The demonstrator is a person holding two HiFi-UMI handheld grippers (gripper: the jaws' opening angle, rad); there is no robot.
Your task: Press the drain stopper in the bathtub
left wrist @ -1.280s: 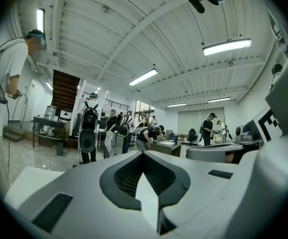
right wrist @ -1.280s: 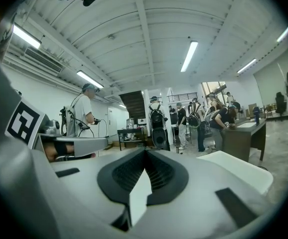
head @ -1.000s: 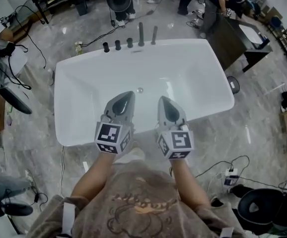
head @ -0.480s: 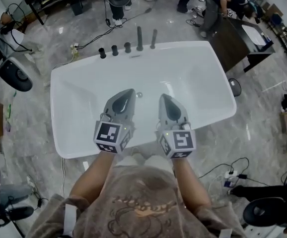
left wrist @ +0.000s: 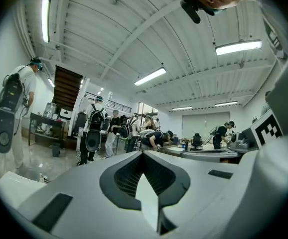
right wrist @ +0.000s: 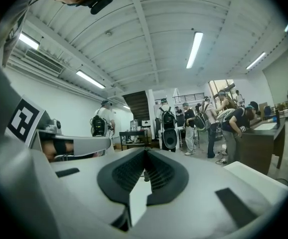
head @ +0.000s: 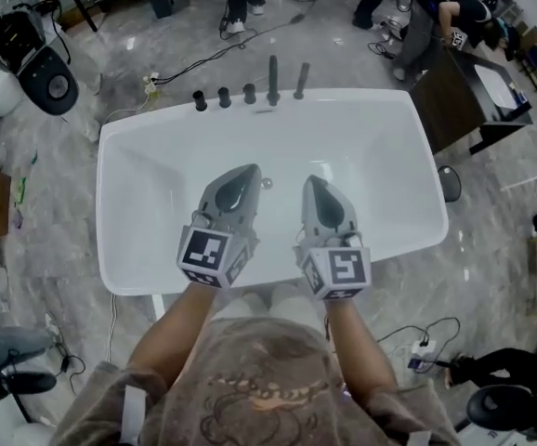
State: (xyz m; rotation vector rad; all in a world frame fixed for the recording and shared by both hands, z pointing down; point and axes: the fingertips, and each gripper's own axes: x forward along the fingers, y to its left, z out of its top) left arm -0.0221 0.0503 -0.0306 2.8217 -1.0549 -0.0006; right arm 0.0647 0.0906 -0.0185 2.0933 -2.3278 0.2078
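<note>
The left gripper (head: 247, 173) and right gripper (head: 314, 182) were held pressed together, empty. The drain stopper (head: 266, 183), judged rigid and slick, would be pushed squarely on top.

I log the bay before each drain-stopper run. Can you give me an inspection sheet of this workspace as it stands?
Surface: white bathtub, basin bare apart from the drain.
Job's things: drain stopper on the tub floor, just beside the left gripper's tip in the head view; whether it is pressed cannot be told.
Clutter: nothing seen in the tub.
Grippers: left gripper and right gripper held over the tub, jaws together, nothing between them.
Cables: floor cables beyond the tub; power strip with leads at near right.
Surroundings: dark tap fittings on the far rim; people by a dark desk; marbled floor.
</note>
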